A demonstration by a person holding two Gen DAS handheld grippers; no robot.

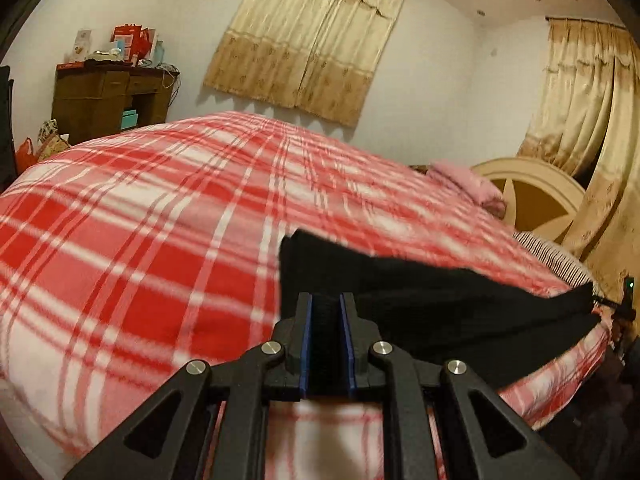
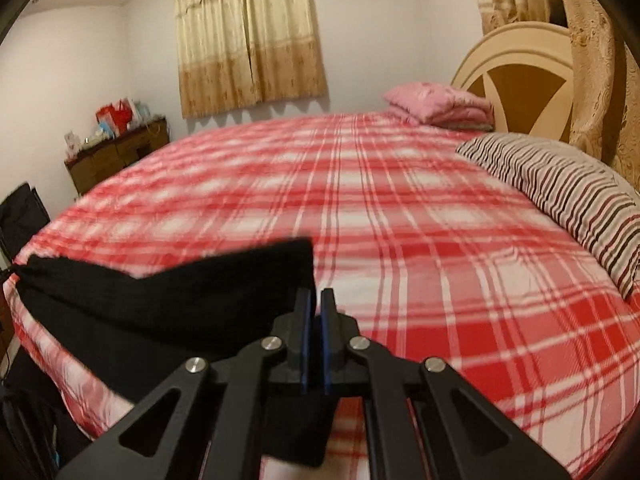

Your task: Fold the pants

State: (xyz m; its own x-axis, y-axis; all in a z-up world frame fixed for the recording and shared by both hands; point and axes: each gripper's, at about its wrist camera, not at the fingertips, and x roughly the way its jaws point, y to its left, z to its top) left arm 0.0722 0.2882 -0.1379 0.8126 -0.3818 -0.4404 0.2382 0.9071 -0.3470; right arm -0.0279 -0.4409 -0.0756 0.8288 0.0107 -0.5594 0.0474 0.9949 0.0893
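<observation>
A bedroom is shown, with a bed (image 1: 140, 208) covered by a red and white plaid blanket under white walls. The left gripper (image 1: 326, 300) is clamped on black fabric between its blue pads; the right gripper (image 2: 316, 296) is likewise closed on an end of the same pair of black pants (image 2: 168, 296). The pants are stretched between the two tools above the near edge of the bed, sagging slightly. A broad stretch of blanket lies uncovered beyond. A striped pillow (image 2: 560, 184) and a folded pink quilt (image 2: 436, 102) are seen by the round headboard (image 2: 516, 68). A brown dresser (image 1: 108, 100) holds red boxes whose print is probably too blurred to be read. Beige curtains (image 1: 316, 36) are hung behind.
</observation>
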